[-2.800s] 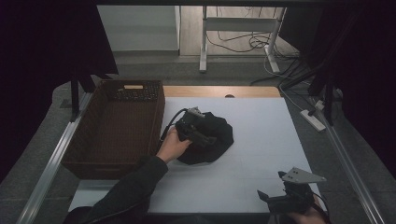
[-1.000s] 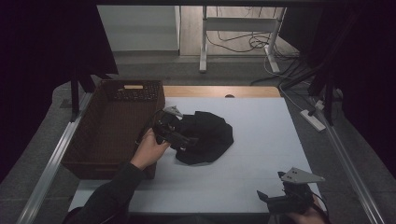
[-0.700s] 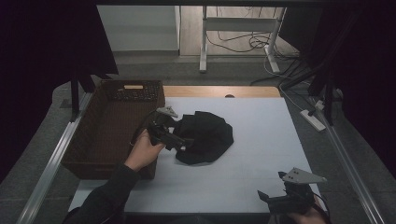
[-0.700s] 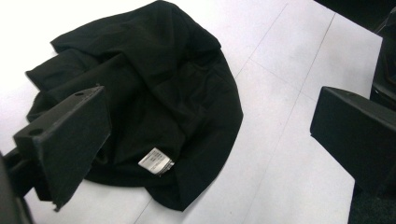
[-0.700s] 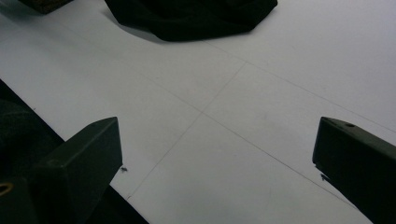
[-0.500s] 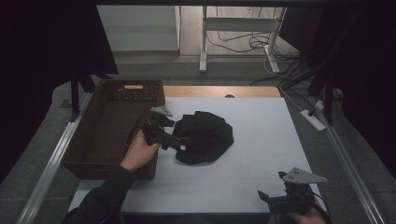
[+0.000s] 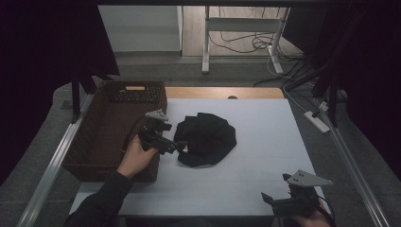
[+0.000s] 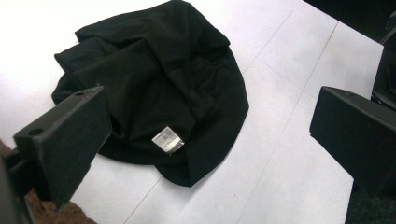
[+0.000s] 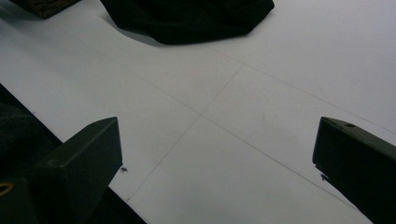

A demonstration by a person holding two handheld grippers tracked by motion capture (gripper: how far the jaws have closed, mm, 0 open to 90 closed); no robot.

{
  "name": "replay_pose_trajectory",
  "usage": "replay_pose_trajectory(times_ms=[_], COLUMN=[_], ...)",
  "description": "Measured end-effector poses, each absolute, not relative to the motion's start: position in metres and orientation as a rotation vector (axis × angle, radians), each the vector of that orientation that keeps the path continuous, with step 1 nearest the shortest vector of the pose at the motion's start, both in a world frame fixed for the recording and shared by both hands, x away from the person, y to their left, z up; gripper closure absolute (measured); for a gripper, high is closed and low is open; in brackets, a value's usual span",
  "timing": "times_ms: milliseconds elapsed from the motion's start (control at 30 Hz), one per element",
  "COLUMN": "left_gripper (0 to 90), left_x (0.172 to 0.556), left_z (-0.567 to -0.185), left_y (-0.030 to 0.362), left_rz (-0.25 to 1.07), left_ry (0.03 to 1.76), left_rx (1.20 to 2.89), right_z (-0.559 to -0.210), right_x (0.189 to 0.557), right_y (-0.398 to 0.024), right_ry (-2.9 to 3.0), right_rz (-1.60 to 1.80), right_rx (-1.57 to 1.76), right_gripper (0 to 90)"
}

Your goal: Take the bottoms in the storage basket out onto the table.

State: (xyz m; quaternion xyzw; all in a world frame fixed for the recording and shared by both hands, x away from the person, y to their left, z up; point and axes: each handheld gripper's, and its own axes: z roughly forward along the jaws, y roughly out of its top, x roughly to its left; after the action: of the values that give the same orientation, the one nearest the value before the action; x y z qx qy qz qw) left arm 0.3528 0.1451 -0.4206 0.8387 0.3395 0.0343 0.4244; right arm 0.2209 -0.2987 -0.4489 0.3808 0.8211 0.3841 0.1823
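high view: overhead, facing forward | gripper views: low, close | shared: black cloth (image 7: pixel 206 138)

Legible text: none.

- Black garment (image 8: pixel 163 88), lying crumpled on the white counter (image 8: pixel 280 154): one small white sewn-in label (image 8: pixel 168 140) on the cloth near its lower edge, seen in the left gripper view. It carries several lines of fine grey print, too small and blurred to read.
- Brown wicker basket (image 7: pixel 97 142), at the counter's left side in the high view: a pale tag or strip (image 7: pixel 135 88) on its far wall, with no lettering that can be made out.

No brands, numbers or signs can be read elsewhere.
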Motion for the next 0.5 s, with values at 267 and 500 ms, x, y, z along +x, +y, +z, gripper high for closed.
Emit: replay_pose_trajectory(times_ms=[267,500], left_gripper=[0.0,0.0], left_x=[0.344,0.335], left_z=[-0.417,-0.416], left_y=[0.163,0.172], left_rz=[0.080,0.102], left_ry=[0.882,0.903], left_rx=[2.031,2.023], right_z=[-0.449,-0.449], right_x=[0.221,0.221], right_y=[-0.299,-0.299], right_ry=[2.313,2.312], right_rz=[1.091,1.093], right_rx=[1.078,1.079], right_gripper=[1.8,1.8])
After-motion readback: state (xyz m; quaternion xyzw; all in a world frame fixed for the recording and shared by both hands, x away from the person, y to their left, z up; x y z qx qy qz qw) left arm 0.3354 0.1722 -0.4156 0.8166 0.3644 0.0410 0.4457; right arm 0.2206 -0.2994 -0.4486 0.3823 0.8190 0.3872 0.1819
